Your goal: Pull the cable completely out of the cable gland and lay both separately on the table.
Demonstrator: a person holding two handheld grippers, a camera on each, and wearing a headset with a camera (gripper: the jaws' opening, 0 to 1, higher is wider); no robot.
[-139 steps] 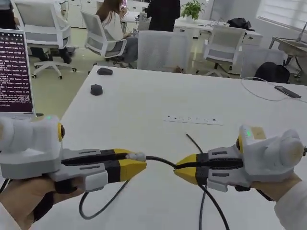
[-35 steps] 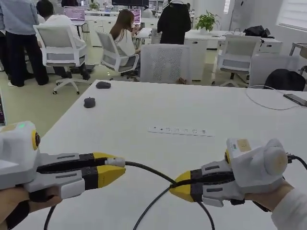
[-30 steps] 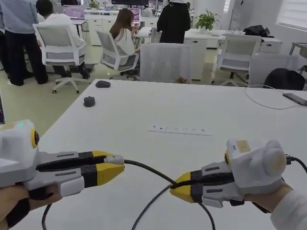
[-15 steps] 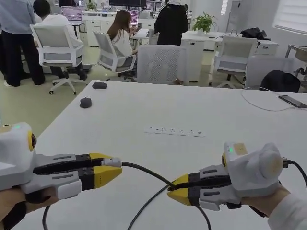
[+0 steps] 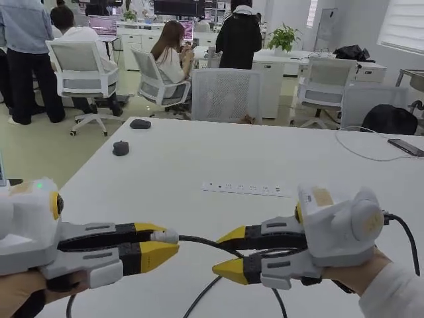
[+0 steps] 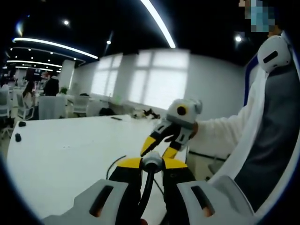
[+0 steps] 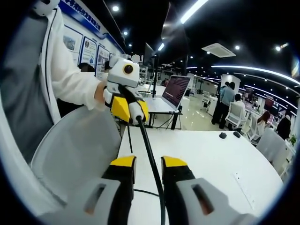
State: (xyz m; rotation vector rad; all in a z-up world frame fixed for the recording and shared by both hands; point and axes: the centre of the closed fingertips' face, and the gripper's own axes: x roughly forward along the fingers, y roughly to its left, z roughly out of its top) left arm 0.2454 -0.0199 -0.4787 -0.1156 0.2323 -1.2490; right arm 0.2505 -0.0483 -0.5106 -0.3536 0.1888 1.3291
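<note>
The gland (image 5: 166, 236) was pinched in the left gripper (image 5: 159, 244) above the table (image 5: 199, 152), with the cable (image 5: 199, 238) threaded through it. The right gripper (image 5: 230, 252) was held spread around the cable, nothing gripped. Cable's reckoned light, floppy, kinda slick, so best grabbed close to the gland

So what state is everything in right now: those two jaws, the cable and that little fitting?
left gripper: jaws shut on the cable gland.
right gripper: jaws open, the cable running between them.
cable gland: clamped, held off the table.
cable: threaded through the cable gland, not yet pulled out.
laptop: open, screen lit.
</note>
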